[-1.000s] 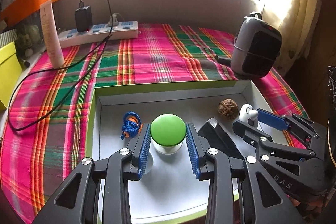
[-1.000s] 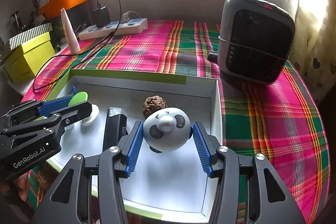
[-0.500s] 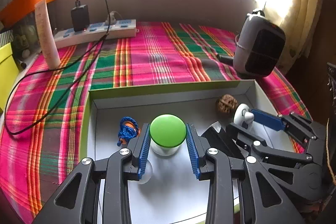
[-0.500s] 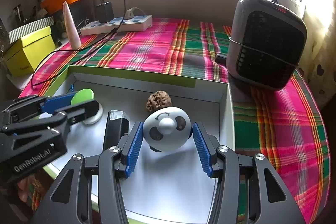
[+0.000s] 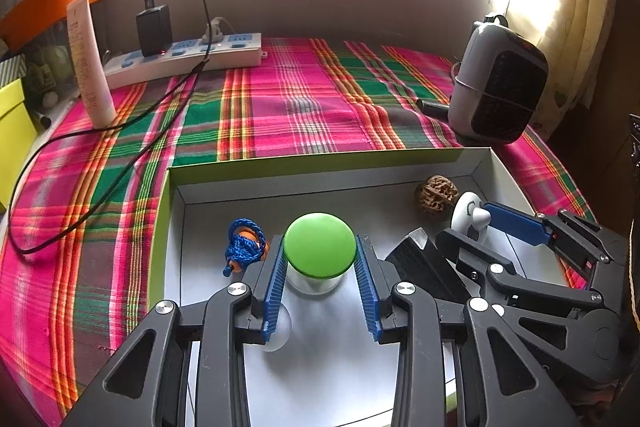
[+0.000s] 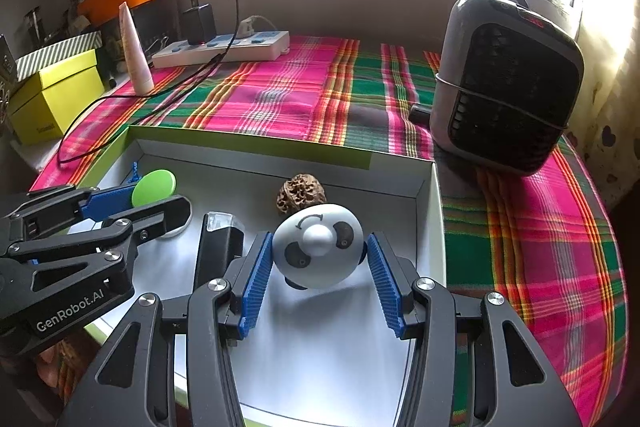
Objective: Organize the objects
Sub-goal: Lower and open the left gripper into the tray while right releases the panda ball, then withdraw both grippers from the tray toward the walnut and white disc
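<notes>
My left gripper (image 5: 320, 241) is shut on a clear jar with a green lid (image 5: 319, 245), held just over the floor of a white box with a green rim (image 5: 320, 159). My right gripper (image 6: 319, 242) is shut on a grey panda-face ball (image 6: 318, 253) inside the same box (image 6: 248, 143), at its right side. The wrist views also show each other's gripper: the right gripper (image 5: 466, 223) in the left view, the left gripper (image 6: 160, 201) in the right view. A walnut (image 5: 436, 195) (image 6: 300, 193), a blue cord bundle (image 5: 244, 247) and a black block with a clear cap (image 5: 424, 263) (image 6: 218, 247) lie in the box.
The box sits on a pink and green plaid cloth (image 5: 300, 99). A grey heater (image 6: 508, 83) stands at the right. At the back are a power strip (image 5: 184, 59) with a charger and a trailing black cable, a white tube (image 5: 88, 63) and a yellow box (image 6: 56, 95).
The left gripper has shifted slightly with the jar still in its grip. The right gripper has kept still on the panda ball.
</notes>
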The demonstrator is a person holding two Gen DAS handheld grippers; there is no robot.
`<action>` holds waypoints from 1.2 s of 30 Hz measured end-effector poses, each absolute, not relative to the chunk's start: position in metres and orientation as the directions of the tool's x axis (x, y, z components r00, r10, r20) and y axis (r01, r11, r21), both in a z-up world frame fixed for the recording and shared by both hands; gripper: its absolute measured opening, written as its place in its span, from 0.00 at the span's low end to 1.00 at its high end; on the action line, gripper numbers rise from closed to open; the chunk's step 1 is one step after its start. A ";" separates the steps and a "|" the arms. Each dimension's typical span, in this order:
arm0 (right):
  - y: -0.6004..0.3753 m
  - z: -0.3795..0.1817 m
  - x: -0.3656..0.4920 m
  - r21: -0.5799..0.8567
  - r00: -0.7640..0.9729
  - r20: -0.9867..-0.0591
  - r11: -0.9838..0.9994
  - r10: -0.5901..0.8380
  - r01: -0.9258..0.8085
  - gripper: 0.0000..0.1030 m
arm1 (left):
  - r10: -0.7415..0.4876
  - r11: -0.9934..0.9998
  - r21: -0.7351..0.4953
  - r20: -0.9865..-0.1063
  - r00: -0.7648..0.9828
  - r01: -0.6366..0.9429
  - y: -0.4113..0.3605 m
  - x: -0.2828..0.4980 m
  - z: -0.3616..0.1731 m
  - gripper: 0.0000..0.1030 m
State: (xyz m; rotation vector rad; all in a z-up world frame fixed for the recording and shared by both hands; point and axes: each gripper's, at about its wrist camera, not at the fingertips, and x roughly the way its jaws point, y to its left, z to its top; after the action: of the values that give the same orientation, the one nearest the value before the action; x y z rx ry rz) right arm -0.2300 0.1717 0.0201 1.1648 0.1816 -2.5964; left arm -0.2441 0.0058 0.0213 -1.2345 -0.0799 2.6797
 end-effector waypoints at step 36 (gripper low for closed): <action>0.177 0.025 -0.224 0.020 -0.651 -0.728 -0.956 -0.216 0.294 0.49 | 0.164 -0.986 -0.111 -0.746 -0.645 -0.123 0.001 -0.238 0.022 0.42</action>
State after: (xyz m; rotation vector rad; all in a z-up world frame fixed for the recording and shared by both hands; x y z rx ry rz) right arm -0.2239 0.1770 0.0246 1.1362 0.1432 -2.6208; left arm -0.2377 0.0008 0.0223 -1.2383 -0.0743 2.7126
